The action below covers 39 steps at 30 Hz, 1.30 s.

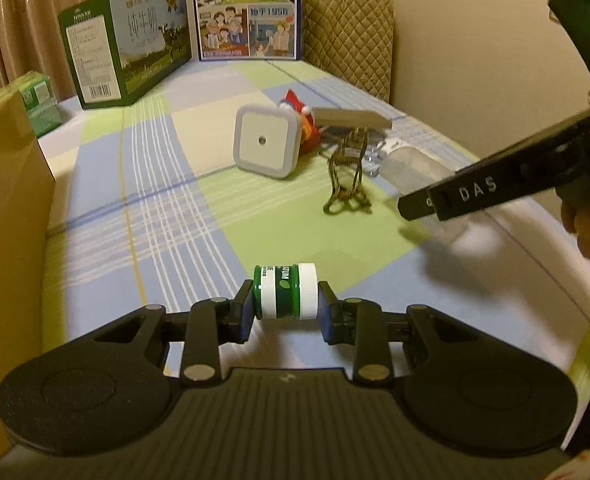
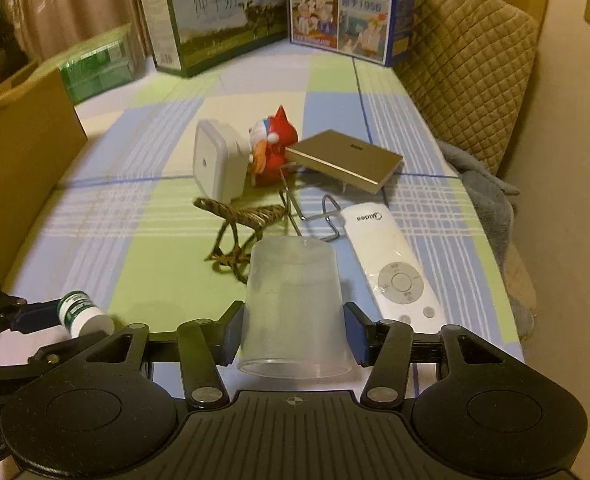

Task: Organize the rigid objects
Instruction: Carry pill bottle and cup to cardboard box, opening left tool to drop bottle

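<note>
A small green bottle with a white cap [image 1: 286,291] is clamped sideways between the pads of the left gripper [image 1: 285,312], held low over the checked cloth [image 1: 143,208] at the near end of the table. In the right wrist view the same bottle is seen at the lower left, beside the right tool. The right gripper [image 2: 293,330] is closed on a translucent plastic cup [image 2: 293,308], turned mouth toward the camera, with both pads pressed against its wall.

Ahead of the cup the way is crowded. A twine-wrapped wire stand [image 2: 241,236] is found just beyond it, and a bent metal wire clip [image 2: 319,216] lies next to that. A white remote control [image 2: 391,260] is laid to the right of the cup, close to it. Farther back, a white square night light [image 2: 215,164] is propped upright, touching a red toy figure [image 2: 273,148], against which a flat gold box [image 2: 345,160] is tilted. A brown carton [image 2: 19,152] is set along the left edge, and two milk cartons [image 2: 215,12] are stood at the far end.
</note>
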Available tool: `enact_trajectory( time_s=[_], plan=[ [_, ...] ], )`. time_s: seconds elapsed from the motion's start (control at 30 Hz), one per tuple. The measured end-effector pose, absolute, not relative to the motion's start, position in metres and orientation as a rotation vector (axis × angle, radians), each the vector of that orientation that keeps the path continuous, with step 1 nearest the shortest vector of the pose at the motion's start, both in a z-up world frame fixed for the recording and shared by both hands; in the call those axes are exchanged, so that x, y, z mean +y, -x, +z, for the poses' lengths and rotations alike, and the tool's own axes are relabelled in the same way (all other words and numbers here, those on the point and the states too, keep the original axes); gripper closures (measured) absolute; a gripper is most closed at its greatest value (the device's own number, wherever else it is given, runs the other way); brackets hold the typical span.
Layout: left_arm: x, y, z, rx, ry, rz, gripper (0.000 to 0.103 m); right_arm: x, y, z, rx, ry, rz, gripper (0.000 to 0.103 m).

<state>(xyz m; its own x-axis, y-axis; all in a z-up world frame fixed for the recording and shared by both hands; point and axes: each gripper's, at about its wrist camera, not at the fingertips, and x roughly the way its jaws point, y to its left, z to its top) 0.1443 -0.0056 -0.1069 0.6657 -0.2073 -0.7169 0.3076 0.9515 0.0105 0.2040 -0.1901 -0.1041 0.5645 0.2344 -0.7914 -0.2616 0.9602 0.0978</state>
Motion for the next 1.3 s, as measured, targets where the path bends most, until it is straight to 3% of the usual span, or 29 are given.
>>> enact_trajectory(
  time_s=[0.7,1.03,1.3],
  plan=[
    [0.053,-0.074,0.025,0.693,-0.076,-0.132,0.076,-0.138,-0.117,0.03,0.754,-0.026,0.446,0.054],
    [0.145,-0.054,0.064,0.673,-0.112,0.017,0.076,-0.053,-0.101,0.047,0.737,0.018,0.621,0.054],
    [0.219,-0.052,0.061,0.711,-0.128,0.089,0.076,0.028,-0.104,0.051,0.722,0.061,0.753,0.054]
  ],
)
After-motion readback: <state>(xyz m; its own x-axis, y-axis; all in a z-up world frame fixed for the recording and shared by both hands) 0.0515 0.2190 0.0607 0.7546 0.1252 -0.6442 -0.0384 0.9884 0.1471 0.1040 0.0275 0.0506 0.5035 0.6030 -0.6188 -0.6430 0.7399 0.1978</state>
